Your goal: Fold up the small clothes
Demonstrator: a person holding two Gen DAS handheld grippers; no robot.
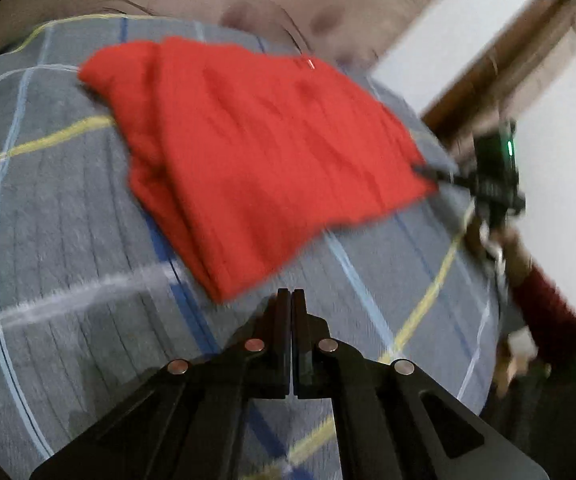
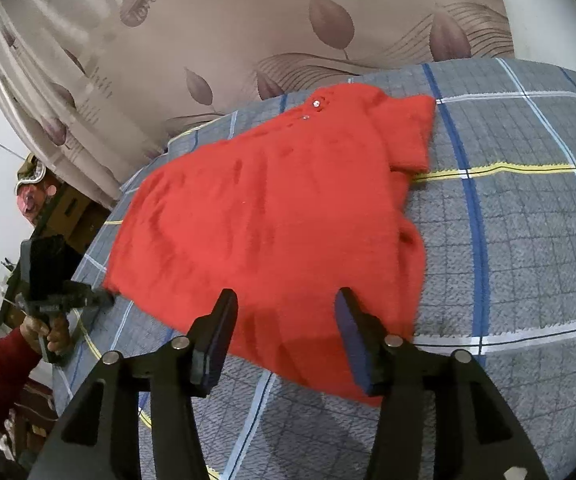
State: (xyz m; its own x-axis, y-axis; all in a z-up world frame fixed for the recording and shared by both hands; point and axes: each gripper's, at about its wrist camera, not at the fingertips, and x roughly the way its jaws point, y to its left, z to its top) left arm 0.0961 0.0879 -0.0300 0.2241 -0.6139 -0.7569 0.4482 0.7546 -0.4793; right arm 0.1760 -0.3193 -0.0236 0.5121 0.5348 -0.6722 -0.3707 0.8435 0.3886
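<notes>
A red sweater [image 2: 272, 216] lies spread out on a bed with a gray checked blanket [image 2: 527, 240]. It looks soft, fuzzy and light, so it will bend and flop easily. The right claw [image 2: 284, 336] is spread wide over the near edge of the sweater. The left claw [image 1: 291, 300] is pressed together with nothing in it, just beside a corner. The corners and hem look like good places to pinch.
</notes>
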